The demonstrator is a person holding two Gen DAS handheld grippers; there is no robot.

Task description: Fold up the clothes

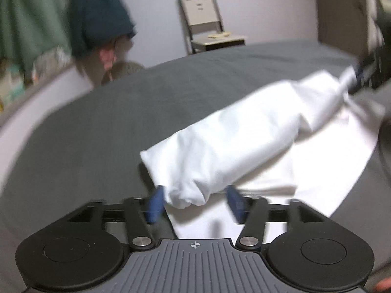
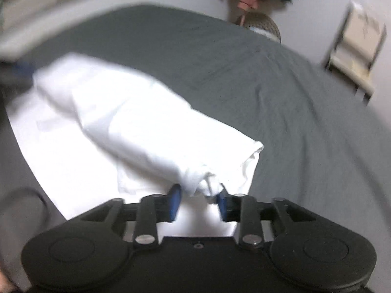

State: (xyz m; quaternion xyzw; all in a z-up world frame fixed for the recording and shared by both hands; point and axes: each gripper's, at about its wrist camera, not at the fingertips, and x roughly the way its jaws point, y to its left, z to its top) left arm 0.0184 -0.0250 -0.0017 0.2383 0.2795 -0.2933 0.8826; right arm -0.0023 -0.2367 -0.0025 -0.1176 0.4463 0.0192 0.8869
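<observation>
L gripper (image 1: 194, 204) & R gripper (image 2: 198, 201) each pinch white garment (image 1: 244, 141) ends over grey bed (image 1: 122, 112)

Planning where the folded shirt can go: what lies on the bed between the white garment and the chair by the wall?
Only bare grey bedsheet lies between the white garment and the chair, seen in the left wrist view.

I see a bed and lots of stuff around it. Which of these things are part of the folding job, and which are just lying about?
Part of the job:
- white cloth garment, lifted at both ends
- left gripper and right gripper, each pinching an end
- dark grey bed sheet, the work surface

Just lying about:
- beige folding chair by the wall
- dark teal hanging garment
- woven basket
</observation>
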